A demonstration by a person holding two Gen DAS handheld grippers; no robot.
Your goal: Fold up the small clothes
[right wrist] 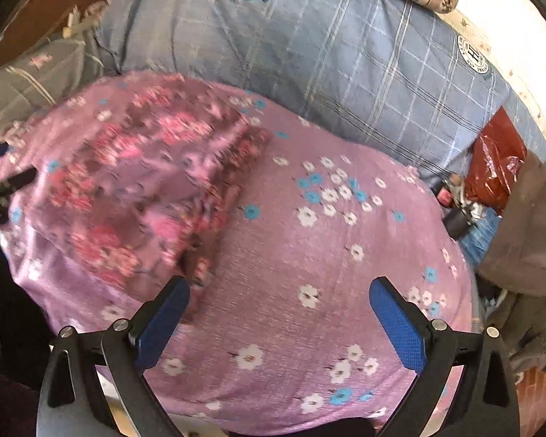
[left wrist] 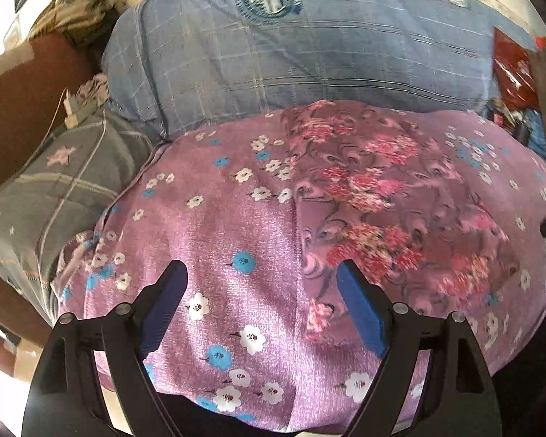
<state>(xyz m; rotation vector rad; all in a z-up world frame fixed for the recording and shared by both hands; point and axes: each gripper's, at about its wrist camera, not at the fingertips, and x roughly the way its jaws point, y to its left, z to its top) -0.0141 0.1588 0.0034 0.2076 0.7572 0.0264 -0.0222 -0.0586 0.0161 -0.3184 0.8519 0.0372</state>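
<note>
One small garment, dark mauve w/ pink-red flowers, lies flat on the lilac floral sheet. In the left wrist view it sits centre-right; in the right wrist view it sits centre-left, blurred.

Your left gripper stands wide, nothing between the blue pads; its right pad is over the garment's near-left edge, contact can't be told. Your right gripper is also wide and empty, left pad just beside the garment's near corner, the rest over bare sheet.

Risks, as I judge them: both fabrics are purple florals, so you may pinch the sheet along w/ the garment and drag both. A shallow bite on one layer could let the fold slip open. The blur suggests speed; a rushed grab may rumple the piece.

Count: 1 garment, 1 lilac sheet, 2 grippers, 1 blue plaid quilt across the top, 1 grey plaid pillow at left, 1 red plastic bag at right.
</note>
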